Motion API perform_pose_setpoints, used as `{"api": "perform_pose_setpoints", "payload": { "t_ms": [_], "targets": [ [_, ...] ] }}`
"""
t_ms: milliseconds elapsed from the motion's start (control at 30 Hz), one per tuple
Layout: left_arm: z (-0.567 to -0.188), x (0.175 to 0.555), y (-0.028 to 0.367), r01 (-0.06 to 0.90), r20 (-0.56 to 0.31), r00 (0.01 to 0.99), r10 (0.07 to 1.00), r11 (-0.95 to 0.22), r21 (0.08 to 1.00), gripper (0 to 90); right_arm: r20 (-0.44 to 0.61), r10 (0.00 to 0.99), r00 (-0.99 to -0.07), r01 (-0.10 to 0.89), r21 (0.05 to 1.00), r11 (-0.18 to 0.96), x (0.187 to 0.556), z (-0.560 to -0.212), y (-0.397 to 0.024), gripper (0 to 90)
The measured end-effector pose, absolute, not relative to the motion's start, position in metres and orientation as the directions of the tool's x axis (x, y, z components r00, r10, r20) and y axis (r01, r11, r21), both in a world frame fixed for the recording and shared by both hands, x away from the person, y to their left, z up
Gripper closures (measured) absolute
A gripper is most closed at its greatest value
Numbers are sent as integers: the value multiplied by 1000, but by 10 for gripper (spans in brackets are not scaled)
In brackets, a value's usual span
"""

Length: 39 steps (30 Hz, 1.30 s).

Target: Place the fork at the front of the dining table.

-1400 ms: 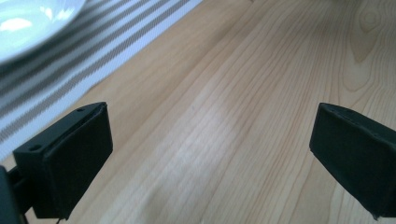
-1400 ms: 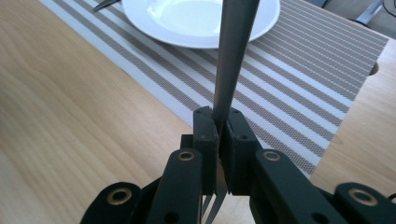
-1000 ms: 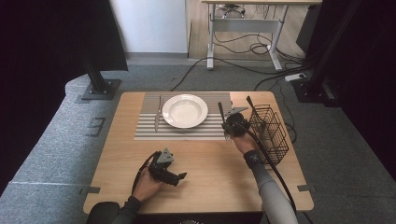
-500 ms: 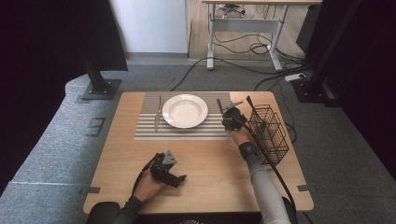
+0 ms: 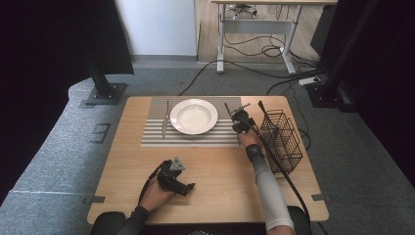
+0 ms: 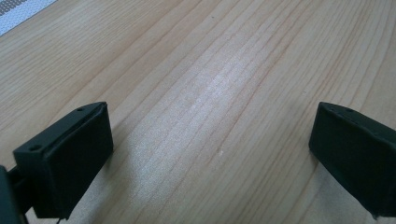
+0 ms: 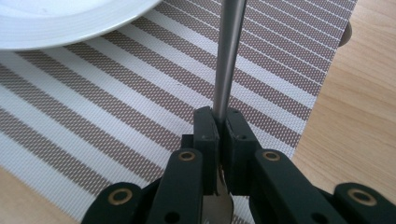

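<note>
Jaws on the right gripper are clamped tight round a metal utensil handle over the striped placemat, just right of the white plate; which utensil, can't tell. High view adds a knife left of the plate and a wire basket at the table's right edge; can't see anything in it. Left gripper sits wide open over bare wood near the front, holding nothing.

Tongs wide apart over tbl
</note>
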<state>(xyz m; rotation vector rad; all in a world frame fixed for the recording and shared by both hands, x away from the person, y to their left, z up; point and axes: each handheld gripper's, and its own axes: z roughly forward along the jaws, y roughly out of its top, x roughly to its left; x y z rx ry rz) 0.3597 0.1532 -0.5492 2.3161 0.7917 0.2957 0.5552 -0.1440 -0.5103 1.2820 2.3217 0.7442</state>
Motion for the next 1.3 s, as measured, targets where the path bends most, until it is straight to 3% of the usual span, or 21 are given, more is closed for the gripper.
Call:
{"api": "perform_pose_setpoints", "payload": {
  "t_ms": [900, 1300],
  "targets": [
    [-549, 360, 153, 461, -3, 793, 610, -596, 658, 0, -63, 878, -474, 687, 598, 414, 584, -530, -142, 840],
    [-549, 360, 153, 460, -2, 793, 609, -597, 657, 0, -68, 875, -479, 685, 595, 421, 583, -527, -143, 782]
  ]
}}
